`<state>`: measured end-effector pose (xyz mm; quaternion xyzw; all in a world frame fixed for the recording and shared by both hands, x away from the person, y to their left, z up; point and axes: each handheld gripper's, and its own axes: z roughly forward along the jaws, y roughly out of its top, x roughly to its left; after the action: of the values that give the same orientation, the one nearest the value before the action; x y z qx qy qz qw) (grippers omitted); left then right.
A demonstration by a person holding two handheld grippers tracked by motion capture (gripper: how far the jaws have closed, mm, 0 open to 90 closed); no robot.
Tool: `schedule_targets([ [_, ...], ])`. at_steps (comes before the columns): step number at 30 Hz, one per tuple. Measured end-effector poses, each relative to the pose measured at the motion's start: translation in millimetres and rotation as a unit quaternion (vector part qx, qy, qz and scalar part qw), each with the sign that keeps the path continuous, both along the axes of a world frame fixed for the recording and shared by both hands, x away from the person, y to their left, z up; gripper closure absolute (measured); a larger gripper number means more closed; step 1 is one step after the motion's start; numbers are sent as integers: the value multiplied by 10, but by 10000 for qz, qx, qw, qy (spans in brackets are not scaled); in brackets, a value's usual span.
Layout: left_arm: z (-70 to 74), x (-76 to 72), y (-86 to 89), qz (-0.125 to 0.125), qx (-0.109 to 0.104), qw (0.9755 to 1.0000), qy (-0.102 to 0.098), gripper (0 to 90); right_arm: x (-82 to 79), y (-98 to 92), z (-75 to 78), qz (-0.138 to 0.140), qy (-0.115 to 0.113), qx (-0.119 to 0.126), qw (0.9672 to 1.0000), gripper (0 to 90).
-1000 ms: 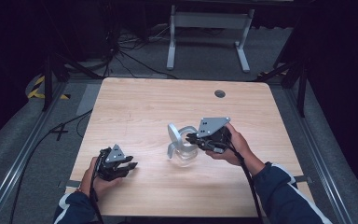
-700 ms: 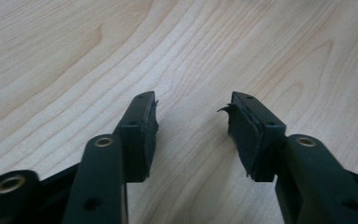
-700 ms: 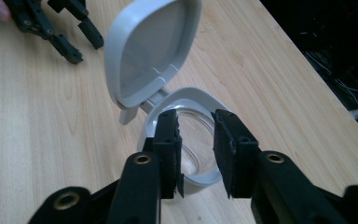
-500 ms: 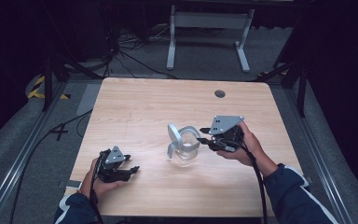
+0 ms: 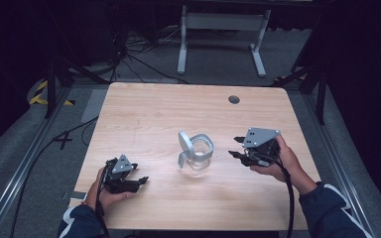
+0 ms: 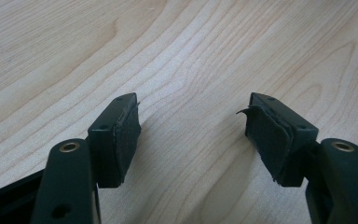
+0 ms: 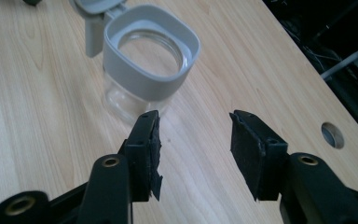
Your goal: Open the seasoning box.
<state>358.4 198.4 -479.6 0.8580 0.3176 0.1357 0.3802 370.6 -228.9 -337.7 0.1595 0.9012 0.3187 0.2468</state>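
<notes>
Right gripper [image 5: 236, 148] was seen well open and empty, its jaws just having been opening, just beside the glass jar [image 5: 197, 154] at mid-table with lid [image 5: 184, 144] flipped up; on re-approach, the light jar could be knocked over.

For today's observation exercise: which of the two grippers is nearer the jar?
The right gripper: its open jaws point at the open-lidded jar just beside it; the left gripper rests farther off near the table edge.
</notes>
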Motion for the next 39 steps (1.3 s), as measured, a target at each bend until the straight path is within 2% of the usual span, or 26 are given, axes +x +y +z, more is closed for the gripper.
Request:
schedule_targets([
  [2,0,2,1,8,4,10000,0,347,-7,-63,-30,-67,-4,-24,10000,524],
  [5,-3,-2,-3,33,-29,10000,28,344,-3,-158,-87,-149,120,-160,9997,508],
  [8,-3,-1,-3,30,-27,10000,32,343,2,-240,-130,-206,192,-184,9994,497],
  [20,4,2,1,34,26,10000,62,331,-21,-509,-341,-521,441,-433,9967,456],
  [32,-4,3,-3,71,-15,10000,49,321,-88,-814,-563,-784,589,-269,9948,429],
  [39,-4,3,-3,76,-17,10000,53,319,-155,-1007,-684,-887,584,-130,9943,402],
])
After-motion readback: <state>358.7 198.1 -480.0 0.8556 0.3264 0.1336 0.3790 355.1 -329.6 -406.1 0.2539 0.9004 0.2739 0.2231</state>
